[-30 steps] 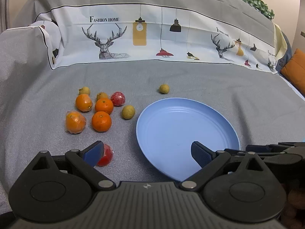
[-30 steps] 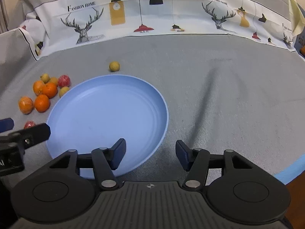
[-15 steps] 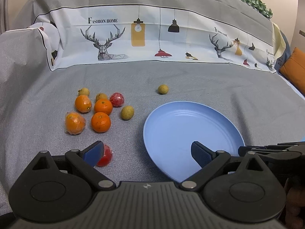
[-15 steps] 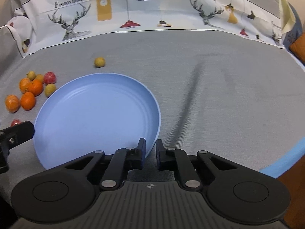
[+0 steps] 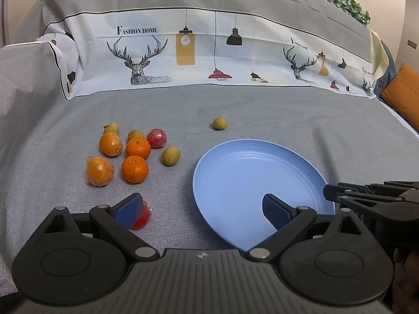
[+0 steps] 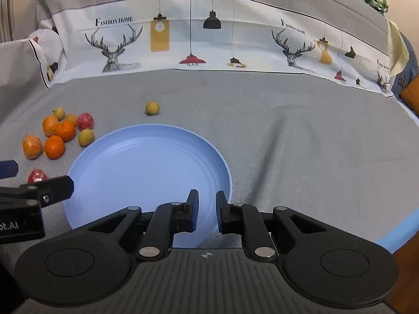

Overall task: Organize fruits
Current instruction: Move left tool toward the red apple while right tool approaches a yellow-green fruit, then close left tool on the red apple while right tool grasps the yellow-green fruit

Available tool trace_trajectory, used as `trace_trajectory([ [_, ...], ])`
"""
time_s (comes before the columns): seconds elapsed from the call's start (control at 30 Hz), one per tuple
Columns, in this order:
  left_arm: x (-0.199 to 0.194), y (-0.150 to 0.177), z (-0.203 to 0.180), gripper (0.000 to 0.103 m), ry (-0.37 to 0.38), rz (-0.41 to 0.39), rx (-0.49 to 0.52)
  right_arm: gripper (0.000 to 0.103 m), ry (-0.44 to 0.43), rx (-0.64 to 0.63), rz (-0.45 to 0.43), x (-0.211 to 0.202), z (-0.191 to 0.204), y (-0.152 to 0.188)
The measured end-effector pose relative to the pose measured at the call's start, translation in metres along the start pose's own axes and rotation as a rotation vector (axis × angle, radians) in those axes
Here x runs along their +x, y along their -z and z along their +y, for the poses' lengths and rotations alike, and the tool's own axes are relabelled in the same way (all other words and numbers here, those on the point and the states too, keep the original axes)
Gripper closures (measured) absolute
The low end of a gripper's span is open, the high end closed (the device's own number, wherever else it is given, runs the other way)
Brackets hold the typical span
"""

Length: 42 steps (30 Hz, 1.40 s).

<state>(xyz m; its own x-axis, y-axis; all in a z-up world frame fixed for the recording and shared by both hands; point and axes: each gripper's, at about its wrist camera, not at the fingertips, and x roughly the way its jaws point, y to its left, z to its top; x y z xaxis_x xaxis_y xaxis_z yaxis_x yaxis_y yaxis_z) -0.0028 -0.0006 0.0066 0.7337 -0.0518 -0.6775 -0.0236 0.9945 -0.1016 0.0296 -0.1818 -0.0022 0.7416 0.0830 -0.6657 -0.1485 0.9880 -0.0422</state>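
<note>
A blue plate (image 5: 248, 178) lies on the grey sofa cover with nothing on it. Left of it sit several oranges (image 5: 134, 168), one in clear wrap (image 5: 99, 170), with a red fruit (image 5: 156, 138) and small yellow-green fruits (image 5: 171, 156). One yellow-green fruit (image 5: 220, 123) lies alone behind the plate. My left gripper (image 5: 201, 209) is wide open and holds nothing; a second red fruit (image 5: 142, 216) shows beside its left finger. My right gripper (image 6: 207, 206) has the near right rim of the plate (image 6: 146, 167) between its narrow jaws, which are opening slightly.
A printed cloth (image 5: 183, 52) with deer and lamps hangs over the sofa back. An orange cushion (image 5: 403, 91) is at the far right. A light blue edge (image 6: 398, 233) marks the cover's right border. A hand (image 5: 406, 261) holds the right gripper (image 5: 330, 193).
The right gripper's jaws came together from wide apart onto the plate's rim. The plate shifted a little to the right. The left gripper stayed open and still.
</note>
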Motion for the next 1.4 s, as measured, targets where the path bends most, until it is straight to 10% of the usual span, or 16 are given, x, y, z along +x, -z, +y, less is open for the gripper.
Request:
trace_trajectory([
  [0.3, 0.000, 0.002, 0.002, 0.020, 0.004, -0.002, -0.009, 0.058, -0.047, 0.009, -0.120, -0.012, 0.007, 0.003],
  [0.67, -0.018, -0.010, 0.014, 0.085, 0.045, -0.034, -0.012, 0.058, -0.081, -0.001, -0.136, -0.014, 0.012, 0.003],
  [0.97, -0.027, -0.034, 0.086, 0.085, -0.010, -0.115, 0.011, 0.086, -0.161, -0.050, -0.180, -0.022, 0.021, 0.004],
  [1.1, -0.025, -0.036, 0.112, 0.085, 0.011, -0.115, -0.141, 0.089, -0.171, -0.073, -0.188, -0.025, 0.028, 0.003],
  [1.4, -0.001, -0.040, 0.107, 0.084, 0.030, 0.010, -0.108, 0.089, -0.185, -0.087, -0.200, -0.043, 0.030, -0.006],
])
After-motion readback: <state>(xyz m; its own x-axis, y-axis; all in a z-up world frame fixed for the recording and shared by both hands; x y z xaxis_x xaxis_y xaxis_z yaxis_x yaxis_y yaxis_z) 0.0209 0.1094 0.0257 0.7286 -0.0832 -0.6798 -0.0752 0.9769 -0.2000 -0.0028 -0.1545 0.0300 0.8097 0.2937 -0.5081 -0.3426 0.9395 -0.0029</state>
